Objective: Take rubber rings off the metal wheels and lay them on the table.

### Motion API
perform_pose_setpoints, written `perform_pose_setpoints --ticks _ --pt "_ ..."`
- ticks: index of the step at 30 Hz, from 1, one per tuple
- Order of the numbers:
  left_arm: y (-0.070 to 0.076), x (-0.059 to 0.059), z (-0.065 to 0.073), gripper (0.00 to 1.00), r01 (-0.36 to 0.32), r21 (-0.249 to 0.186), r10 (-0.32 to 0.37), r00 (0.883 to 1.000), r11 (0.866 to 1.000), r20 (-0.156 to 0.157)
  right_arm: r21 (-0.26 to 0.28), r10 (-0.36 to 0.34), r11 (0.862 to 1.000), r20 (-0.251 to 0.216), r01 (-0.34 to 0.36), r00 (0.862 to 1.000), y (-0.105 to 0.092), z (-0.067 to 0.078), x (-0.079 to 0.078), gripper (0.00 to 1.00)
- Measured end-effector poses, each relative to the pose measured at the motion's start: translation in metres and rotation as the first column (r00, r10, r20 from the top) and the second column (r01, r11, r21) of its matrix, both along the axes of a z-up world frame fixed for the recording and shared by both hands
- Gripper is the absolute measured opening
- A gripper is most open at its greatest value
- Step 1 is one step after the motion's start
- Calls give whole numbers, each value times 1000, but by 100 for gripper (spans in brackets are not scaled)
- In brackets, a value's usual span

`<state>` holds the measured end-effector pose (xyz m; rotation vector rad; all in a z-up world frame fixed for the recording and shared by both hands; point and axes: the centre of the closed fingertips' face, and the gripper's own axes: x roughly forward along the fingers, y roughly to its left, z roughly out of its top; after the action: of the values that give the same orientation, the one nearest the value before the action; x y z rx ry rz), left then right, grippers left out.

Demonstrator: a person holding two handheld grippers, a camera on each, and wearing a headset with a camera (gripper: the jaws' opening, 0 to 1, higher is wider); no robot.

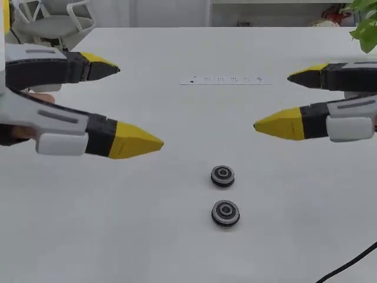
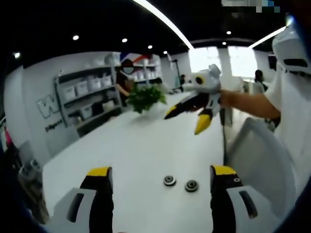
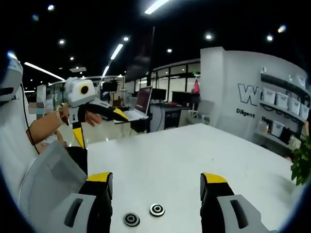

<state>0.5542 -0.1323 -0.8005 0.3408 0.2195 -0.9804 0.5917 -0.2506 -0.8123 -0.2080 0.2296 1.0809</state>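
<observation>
Two small metal wheels with dark rubber rings lie flat on the white table (image 1: 177, 247), a far wheel (image 1: 222, 175) and a near wheel (image 1: 225, 213). Both hand-held grippers hover above the table, apart from the wheels. My left gripper (image 1: 140, 106) is open with yellow-tipped jaws spread wide and nothing between them. My right gripper (image 1: 271, 102) is open and empty too, facing the left one. In the left gripper view the wheels (image 2: 169, 180) (image 2: 191, 185) sit between my own jaws, with the right gripper (image 2: 182, 124) beyond. The right gripper view shows the wheels (image 3: 131, 219) (image 3: 157, 209) and the left gripper (image 3: 102, 130).
A white power strip (image 1: 227, 80) lies farther back on the table. A green plant (image 1: 365, 23) stands at the far right corner, chairs (image 1: 53, 17) beyond the far left edge. A black cable (image 1: 347, 265) crosses the near right corner. A laptop (image 3: 143, 104) sits on a distant desk.
</observation>
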Motion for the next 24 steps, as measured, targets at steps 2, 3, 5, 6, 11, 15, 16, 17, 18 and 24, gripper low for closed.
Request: perform_pose_setpoints --ticks 2,3,5,6,11,15,16,17,18,24 --pt "-7 3 6 81 26 -25 -25 999 999 22 27 -10 1000 24 9 1000 3 3 10 69" --pt "-9 4 9 80 32 -36 -31 999 999 30 35 -6 999 29 5 1000 5 4 13 68" --pt "-16 7 14 79 57 -75 -53 997 996 50 48 4 999 24 -5 1000 9 1 16 64" --pt "-19 7 16 79 67 -95 -62 997 993 53 55 14 998 20 -15 1000 14 -2 14 63" --pt "-42 4 19 77 149 -158 -138 987 976 79 108 58 992 -1 -58 998 20 -15 11 58" --pt "-57 7 16 74 187 -200 -172 981 962 92 146 72 987 -10 -70 997 18 -27 6 51" --pt "-61 9 14 72 194 -209 -179 980 958 90 152 82 985 -20 -78 996 18 -32 6 50" --pt "-63 11 12 71 195 -214 -180 980 957 89 151 86 985 -25 -81 996 17 -35 5 48" --pt "-66 13 10 69 199 -218 -183 979 956 91 145 93 986 -31 -87 995 17 -40 4 46" --pt "-81 30 -2 65 203 -237 -186 978 950 93 109 110 989 -48 -105 993 15 -58 2 37"
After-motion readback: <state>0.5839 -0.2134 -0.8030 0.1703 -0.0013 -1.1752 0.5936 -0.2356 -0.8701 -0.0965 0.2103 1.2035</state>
